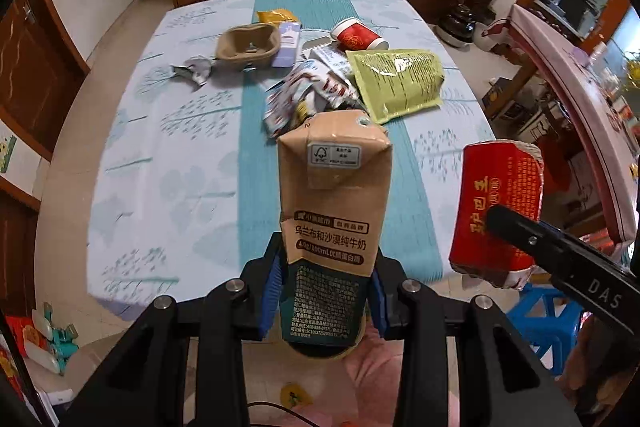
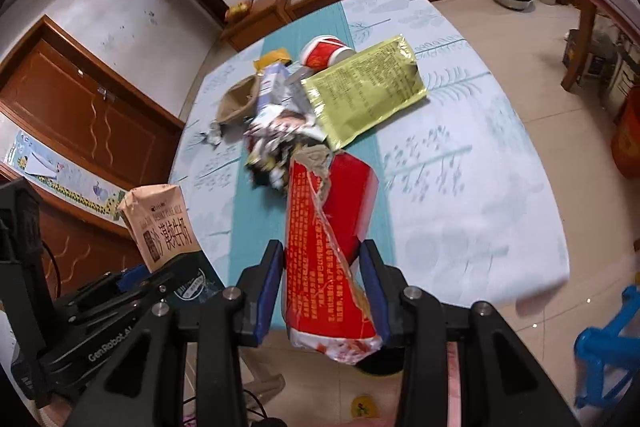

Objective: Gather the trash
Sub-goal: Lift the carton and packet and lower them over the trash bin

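Left gripper (image 1: 326,291) clamps a brown milk carton (image 1: 334,195), right gripper (image 2: 322,287) a torn red packet (image 2: 328,239), both lifted near the table (image 1: 160,187); a bin, unseen, likely comes next.

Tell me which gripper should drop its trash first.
Either; no bin shows. The left gripper clamps the milk carton, the right gripper clamps the red packet. Both are full and lifted off the table, so I see no clear advantage.
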